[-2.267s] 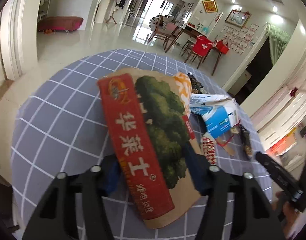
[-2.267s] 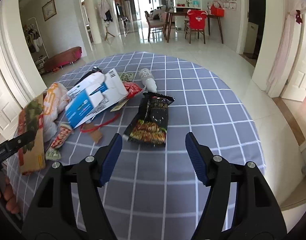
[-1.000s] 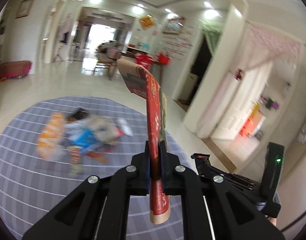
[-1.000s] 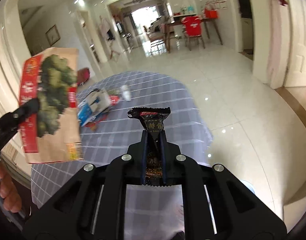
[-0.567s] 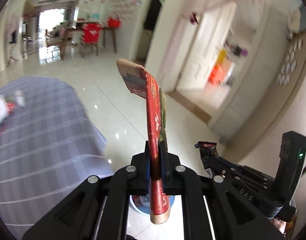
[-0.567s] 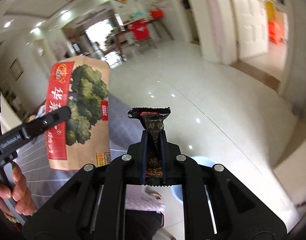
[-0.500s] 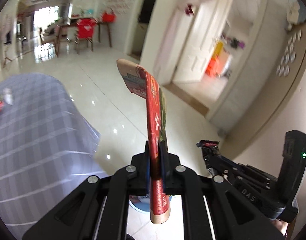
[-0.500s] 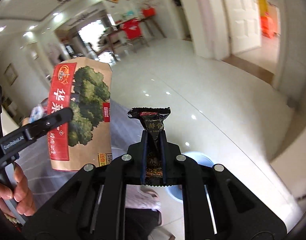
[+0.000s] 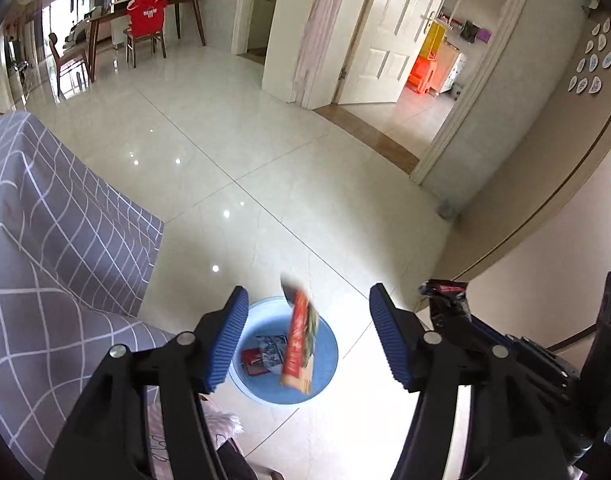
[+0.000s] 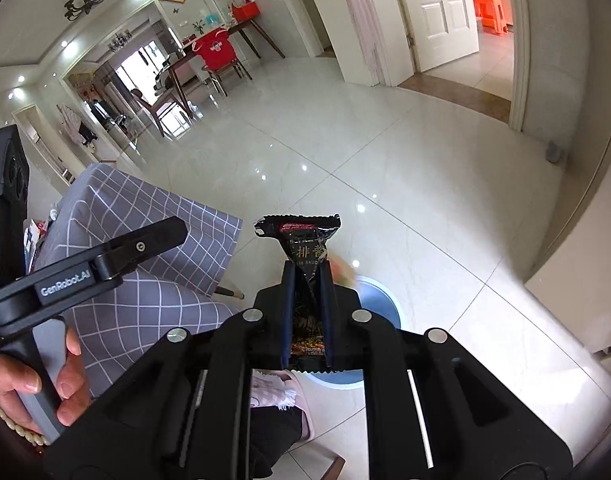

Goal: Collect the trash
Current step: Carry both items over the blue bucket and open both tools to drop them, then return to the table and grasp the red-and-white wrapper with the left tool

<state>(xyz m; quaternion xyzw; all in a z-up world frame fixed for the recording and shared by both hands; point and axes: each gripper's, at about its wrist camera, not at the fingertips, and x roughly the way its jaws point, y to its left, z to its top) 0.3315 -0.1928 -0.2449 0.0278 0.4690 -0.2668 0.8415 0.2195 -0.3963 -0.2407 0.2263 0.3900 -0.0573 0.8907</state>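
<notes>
From my left wrist camera, the left gripper [image 9: 309,336] has its jaws opening with nothing pressed between them; the red-and-green paper bag [image 9: 299,344] hangs blurred, edge-on, over the blue bin [image 9: 325,364] on the tiled floor [image 9: 265,152], apparently free of the pads. The bin already holds wrappers (right of the grey checked tablecloth [image 9: 45,260]). From my right wrist camera, the right gripper [image 10: 307,312] pinches a black sauce packet [image 10: 305,248] upright, the bin just beyond.

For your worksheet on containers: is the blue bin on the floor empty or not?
Not empty. The blue bin already holds wrappers at its bottom, and a red bag is dropping in.
</notes>
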